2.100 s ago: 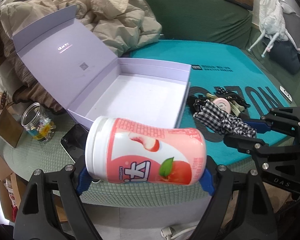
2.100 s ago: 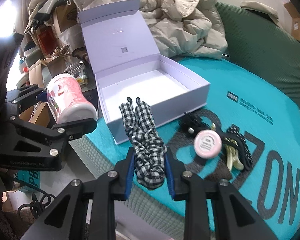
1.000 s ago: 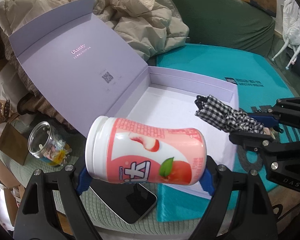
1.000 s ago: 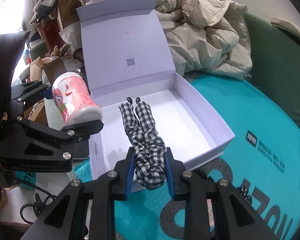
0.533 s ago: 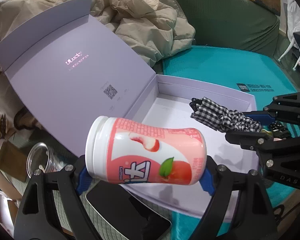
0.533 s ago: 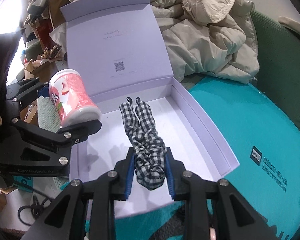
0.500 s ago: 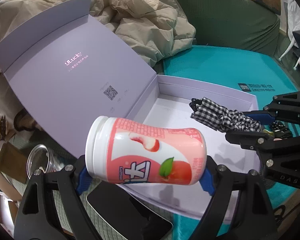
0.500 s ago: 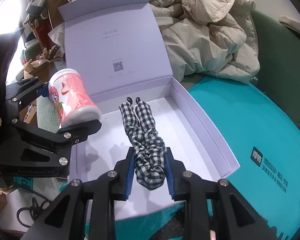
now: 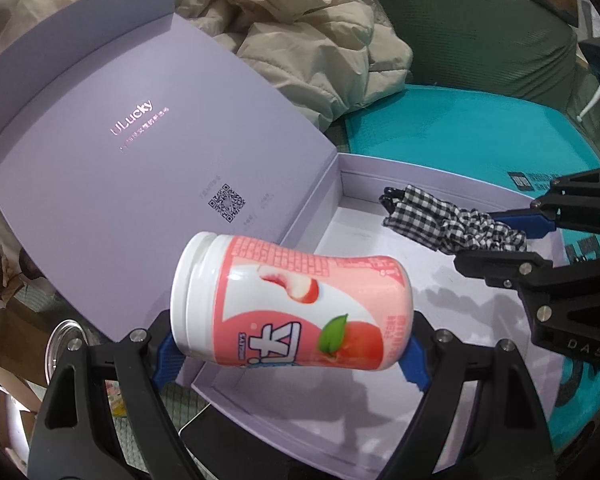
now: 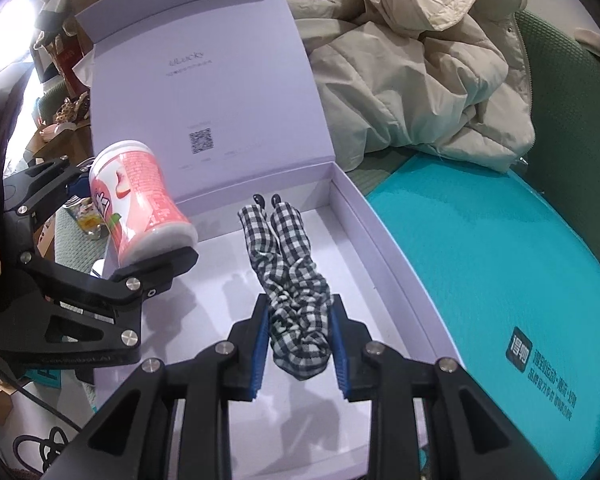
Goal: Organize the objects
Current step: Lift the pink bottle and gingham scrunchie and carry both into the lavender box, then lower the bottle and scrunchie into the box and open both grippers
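Observation:
My left gripper [image 9: 290,360] is shut on a pink and white peach-print jar [image 9: 292,308], held on its side above the near left part of the open lilac box [image 9: 380,184]. The jar also shows in the right wrist view [image 10: 140,204]. My right gripper [image 10: 300,344] is shut on a black-and-white checked scrunchie [image 10: 288,264], held above the box floor [image 10: 340,248]. The scrunchie shows at the right in the left wrist view [image 9: 452,224]. The box lid [image 9: 120,160] stands open at the back left.
A beige padded jacket [image 10: 412,60] lies behind the box on a green sofa [image 9: 480,28]. The box rests on a teal mat [image 10: 500,248]. A black phone [image 9: 220,444] and a glass jar [image 9: 64,344] lie by the box's near left corner.
Both grippers have moved forward over the box with their loads. The box and lid now fill more of both views, and the hair items on the mat have left view.

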{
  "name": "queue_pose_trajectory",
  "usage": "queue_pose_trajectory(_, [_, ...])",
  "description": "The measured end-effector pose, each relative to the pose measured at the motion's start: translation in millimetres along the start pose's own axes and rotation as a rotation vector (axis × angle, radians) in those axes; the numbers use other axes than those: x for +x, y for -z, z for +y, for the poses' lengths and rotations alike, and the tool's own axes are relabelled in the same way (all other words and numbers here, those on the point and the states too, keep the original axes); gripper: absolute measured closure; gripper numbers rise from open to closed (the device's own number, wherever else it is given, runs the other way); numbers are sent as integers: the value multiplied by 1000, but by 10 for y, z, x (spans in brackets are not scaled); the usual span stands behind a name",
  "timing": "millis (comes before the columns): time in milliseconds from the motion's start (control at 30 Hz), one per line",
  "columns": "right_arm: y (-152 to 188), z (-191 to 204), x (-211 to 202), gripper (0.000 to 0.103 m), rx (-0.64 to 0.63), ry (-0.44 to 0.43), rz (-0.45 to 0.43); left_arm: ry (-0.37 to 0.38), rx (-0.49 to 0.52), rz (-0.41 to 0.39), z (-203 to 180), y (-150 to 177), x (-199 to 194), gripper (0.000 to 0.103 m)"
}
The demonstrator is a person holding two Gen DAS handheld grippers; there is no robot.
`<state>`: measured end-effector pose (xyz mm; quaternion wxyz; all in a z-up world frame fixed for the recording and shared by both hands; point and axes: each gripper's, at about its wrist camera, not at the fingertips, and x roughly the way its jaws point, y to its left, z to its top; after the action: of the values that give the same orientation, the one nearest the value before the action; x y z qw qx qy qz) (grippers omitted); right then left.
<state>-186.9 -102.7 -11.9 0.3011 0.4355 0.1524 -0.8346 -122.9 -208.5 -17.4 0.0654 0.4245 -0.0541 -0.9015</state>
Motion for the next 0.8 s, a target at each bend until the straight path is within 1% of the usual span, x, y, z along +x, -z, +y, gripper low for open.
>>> queue_pose_trajectory(133, [-52,-80,156,75,10,-9,36,1,-26,23,37,-43,141,19])
queue_pose_trajectory(333, [-47,-165,337,75,15,19,82,14,1,25,-38,-96,229,19])
queue_pose_trajectory(633, [-43,-221,420,75,31,37,97,31,25,49,-160,-99,306,19])
queue_pose_trajectory(733, [-38,-238,452,75,34,45,113,31,35,54,-199,-90,330,19])
queue_pose_trajectory(800, [-30,-268,473,75,49,33,126,36,37,59,-217,-80,358,19])
